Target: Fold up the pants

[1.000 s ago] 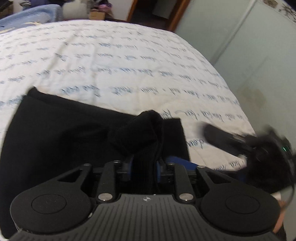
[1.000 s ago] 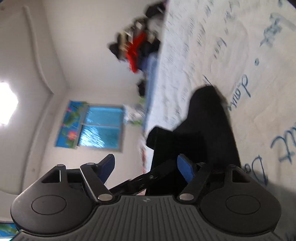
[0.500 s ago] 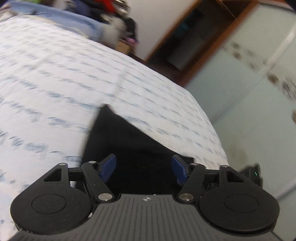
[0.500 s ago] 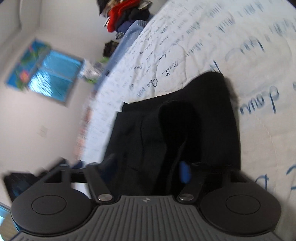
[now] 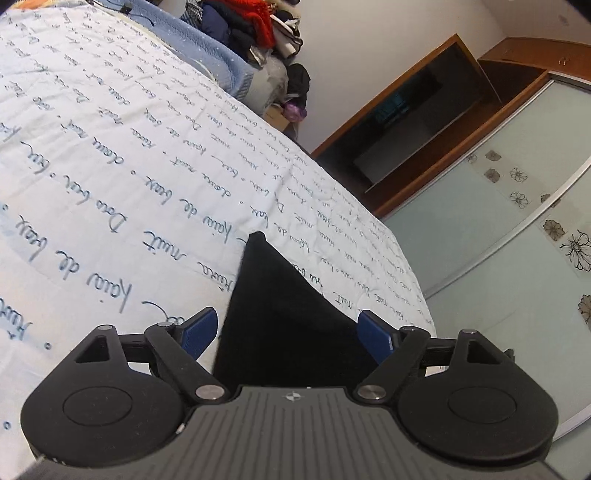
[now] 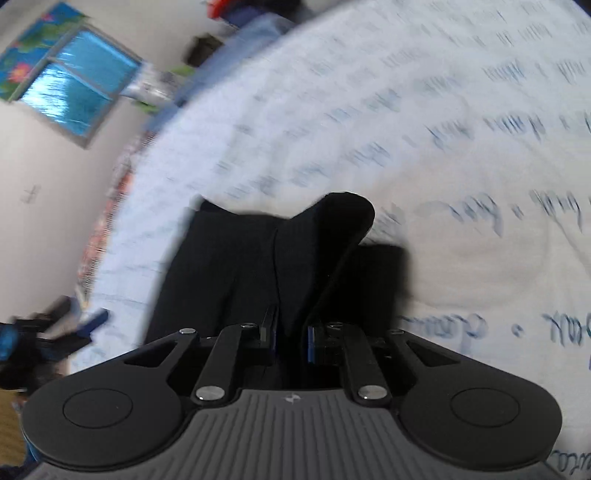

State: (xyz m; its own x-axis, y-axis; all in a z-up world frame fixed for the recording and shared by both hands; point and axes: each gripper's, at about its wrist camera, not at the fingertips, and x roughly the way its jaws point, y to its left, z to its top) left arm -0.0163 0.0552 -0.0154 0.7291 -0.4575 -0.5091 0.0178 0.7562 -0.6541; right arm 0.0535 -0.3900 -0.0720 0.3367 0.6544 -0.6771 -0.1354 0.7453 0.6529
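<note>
Inspector: Starting with the largest item. A bed (image 5: 129,155) is taking up most of both views, and its white cover printed with lines of blue handwriting is lying flat. A glass-fronted wardrobe (image 5: 498,221) with flower motifs is standing beyond the bed's far edge, and a heap of clothes (image 5: 251,26) is sitting past the bed's head end.

Clerk: And the pants?

Inspector: The black pants (image 5: 280,306) are lying on the cover near the bed's edge, partly folded. In the left wrist view they are showing as a dark wedge narrowing to a corner away from the camera. In the right wrist view, which is blurring with motion, one thick fold of them is rising into a rounded hump above the flat part.

Clerk: The left gripper?

Inspector: The left gripper (image 5: 286,334) is hanging over the pants with its jaws wide and opening further. The blue pads (image 5: 197,328) are standing clear on either side of the cloth, so it is gripping nothing.

Clerk: The right one?

Inspector: The right gripper (image 6: 290,332) is closing its jaws, now nearly together, and a ridge of the black cloth is running up between them and being pinched there. The other gripper is appearing only as a smear at that view's left edge.
</note>
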